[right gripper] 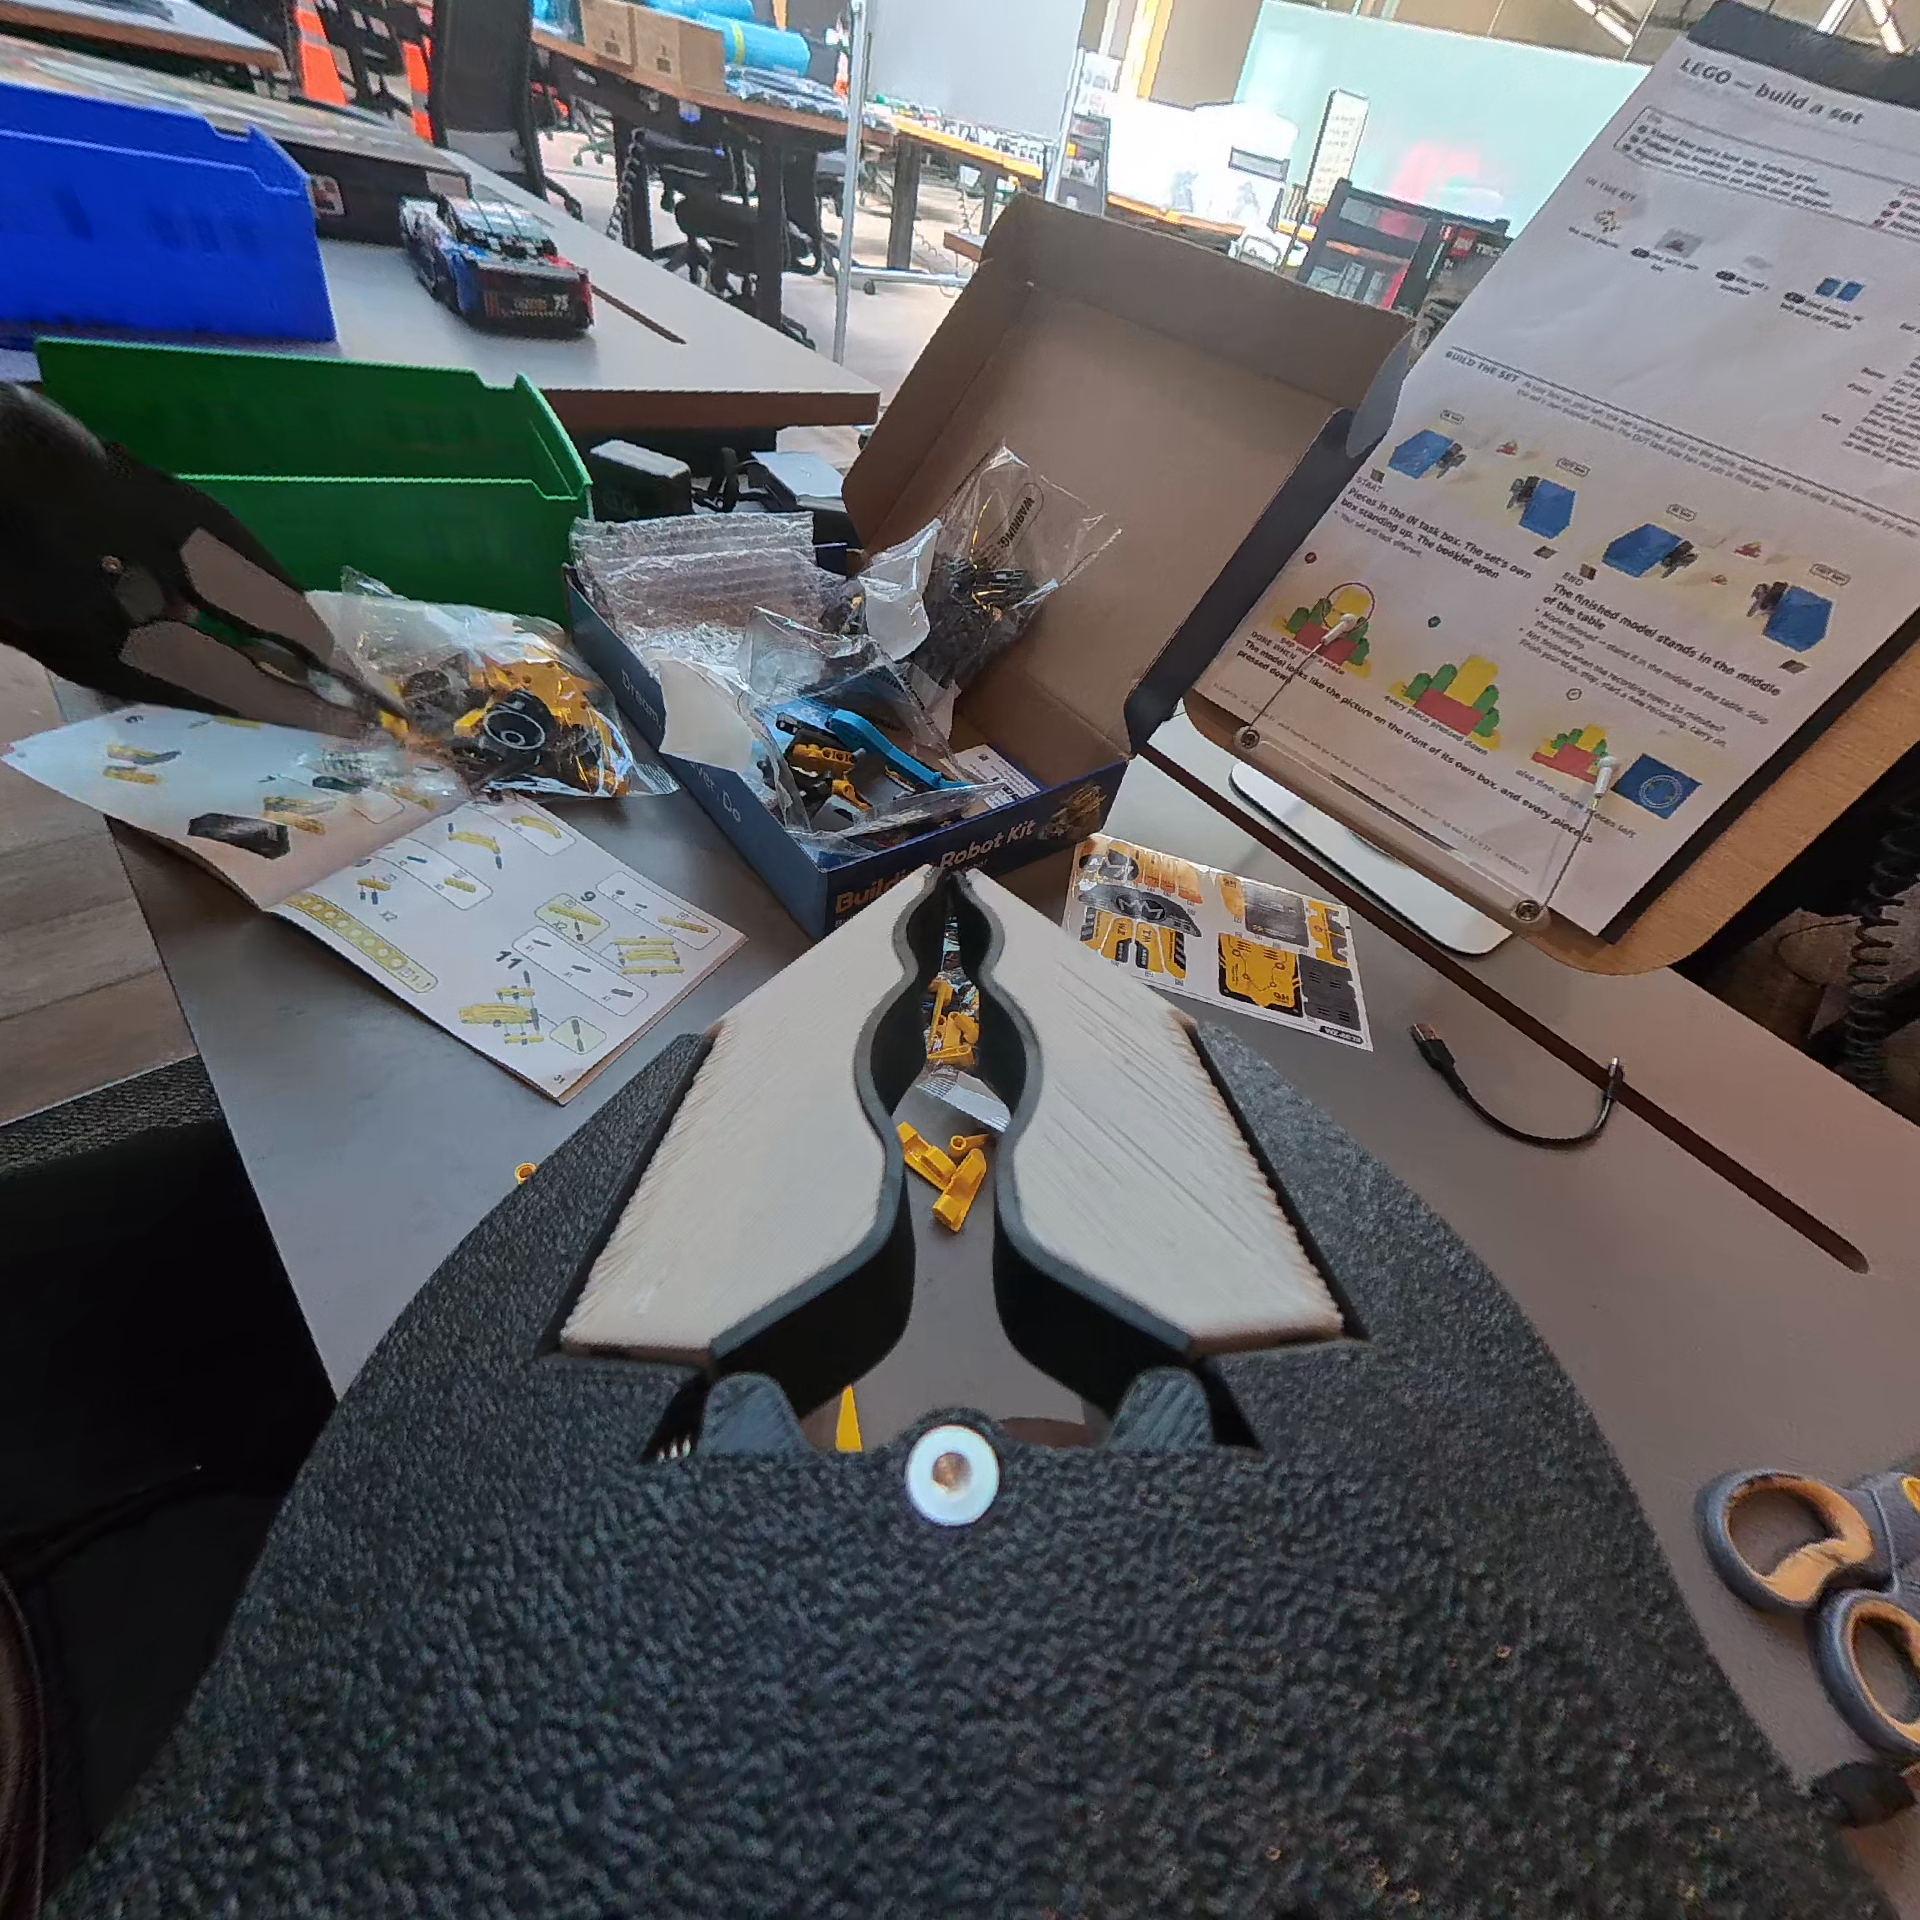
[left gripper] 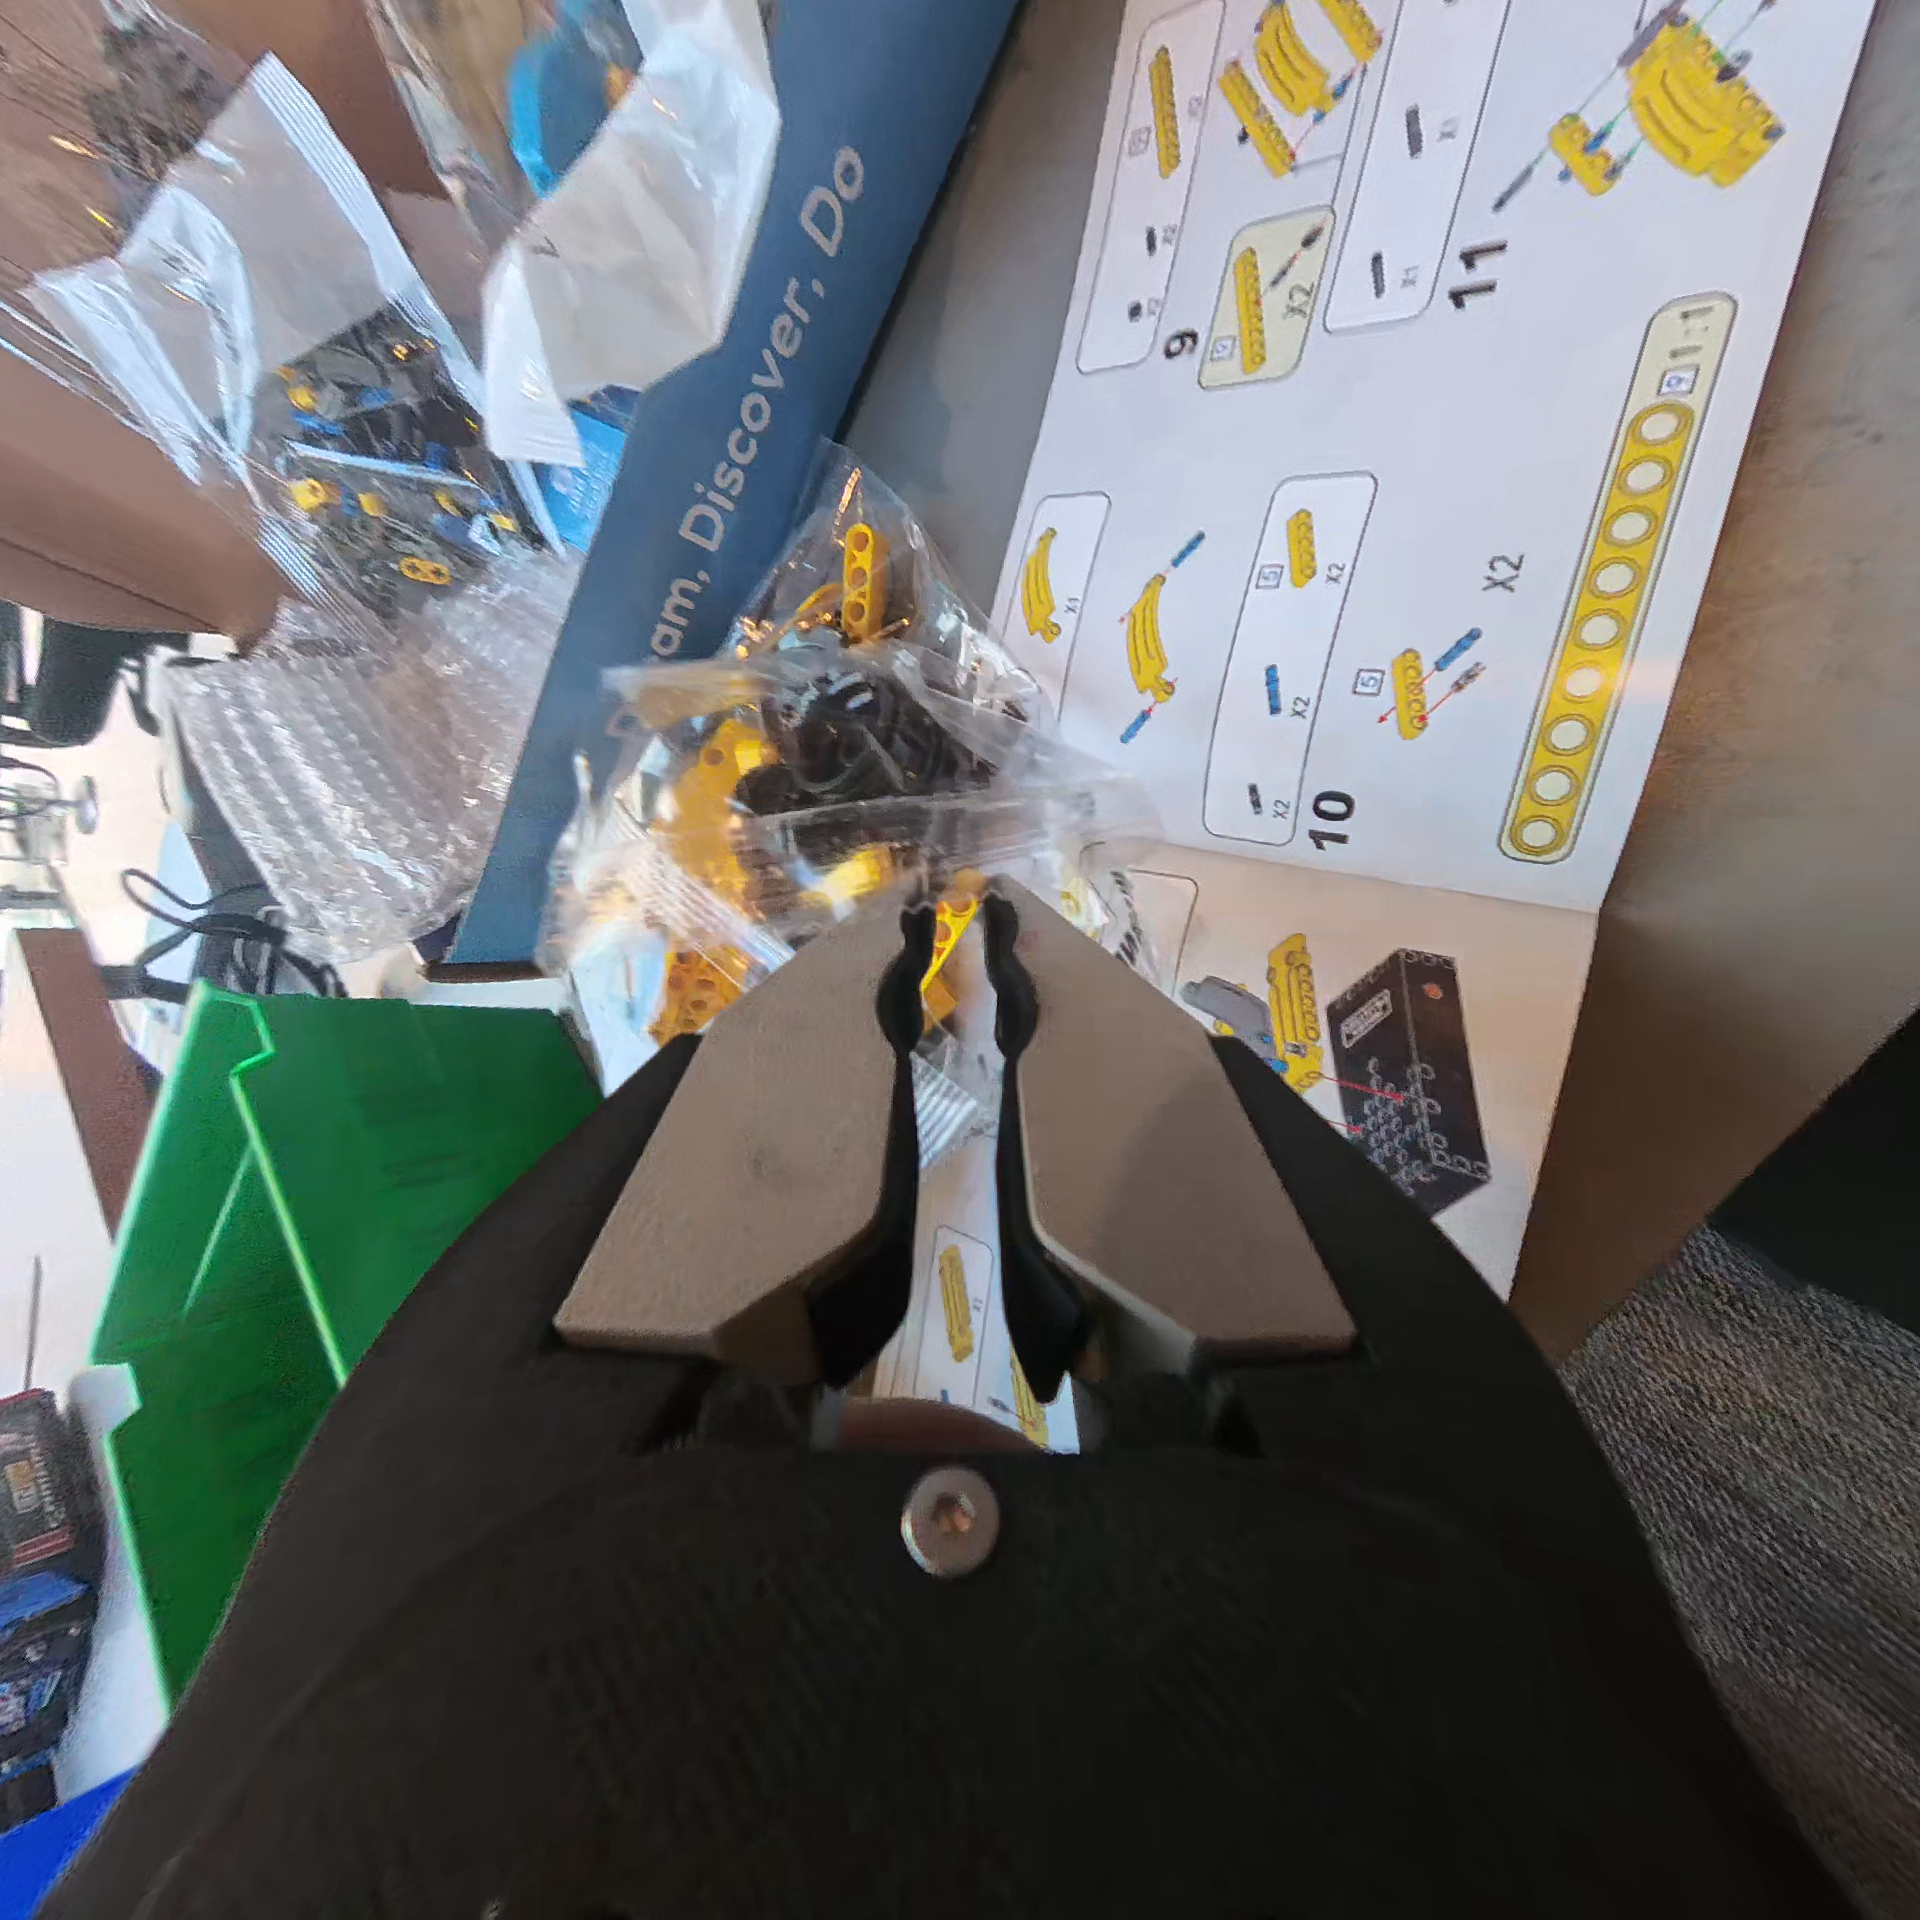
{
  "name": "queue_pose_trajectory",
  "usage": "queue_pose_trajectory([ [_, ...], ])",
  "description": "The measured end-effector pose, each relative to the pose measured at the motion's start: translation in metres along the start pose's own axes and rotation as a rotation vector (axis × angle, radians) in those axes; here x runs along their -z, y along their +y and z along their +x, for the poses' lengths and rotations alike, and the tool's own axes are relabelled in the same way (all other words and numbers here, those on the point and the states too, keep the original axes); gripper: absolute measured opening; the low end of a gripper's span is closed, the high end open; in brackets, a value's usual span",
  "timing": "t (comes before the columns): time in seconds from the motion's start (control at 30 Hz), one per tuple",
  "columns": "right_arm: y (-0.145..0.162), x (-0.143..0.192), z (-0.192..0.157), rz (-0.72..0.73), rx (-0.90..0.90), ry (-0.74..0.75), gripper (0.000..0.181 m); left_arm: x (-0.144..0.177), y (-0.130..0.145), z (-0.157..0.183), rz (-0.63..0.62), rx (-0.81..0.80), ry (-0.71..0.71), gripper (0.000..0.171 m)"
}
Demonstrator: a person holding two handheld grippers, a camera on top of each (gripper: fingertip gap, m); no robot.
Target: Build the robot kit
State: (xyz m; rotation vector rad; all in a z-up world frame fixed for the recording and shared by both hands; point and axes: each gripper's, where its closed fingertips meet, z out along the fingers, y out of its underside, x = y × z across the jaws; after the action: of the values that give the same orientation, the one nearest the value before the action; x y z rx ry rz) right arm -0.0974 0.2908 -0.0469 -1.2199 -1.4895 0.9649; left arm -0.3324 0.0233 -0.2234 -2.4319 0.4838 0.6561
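Here the left gripper (left gripper: 951, 906) jaws pinch the clear parts bag (left gripper: 821, 748).

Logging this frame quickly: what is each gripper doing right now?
Left gripper: shut on the clear bag of yellow and black parts.
Right gripper: shut, holding nothing, above loose yellow pieces.
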Motion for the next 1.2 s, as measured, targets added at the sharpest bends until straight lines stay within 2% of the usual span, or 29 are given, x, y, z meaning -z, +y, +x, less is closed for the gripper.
queue_pose_trajectory([
  [0.1, 0.000, 0.000, 0.000, -0.001, 0.000, 0.001, 0.000, 0.011, -0.013, -0.009, 0.081, 0.016, -0.037, 0.005],
  [0.37, -0.001, 0.000, -0.002, 0.003, -0.003, -0.004, 0.000, 0.045, -0.042, -0.014, 0.303, 0.108, -0.003, 0.004],
  [0.6, -0.001, -0.001, -0.003, -0.001, 0.004, -0.005, 0.000, 0.047, -0.044, -0.017, 0.327, 0.220, 0.049, 0.004],
  [0.83, -0.001, 0.000, -0.001, 0.002, -0.003, -0.004, 0.000, 0.066, -0.053, -0.031, 0.431, 0.403, 0.097, 0.003],
  [1.03, 0.001, -0.001, -0.003, -0.003, -0.001, -0.007, 0.000, 0.065, -0.042, -0.054, 0.427, 0.595, 0.067, 0.004],
  [1.2, 0.000, -0.002, -0.003, -0.001, -0.006, -0.008, 0.000, 0.071, -0.042, -0.065, 0.459, 0.653, 0.029, 0.003],
])
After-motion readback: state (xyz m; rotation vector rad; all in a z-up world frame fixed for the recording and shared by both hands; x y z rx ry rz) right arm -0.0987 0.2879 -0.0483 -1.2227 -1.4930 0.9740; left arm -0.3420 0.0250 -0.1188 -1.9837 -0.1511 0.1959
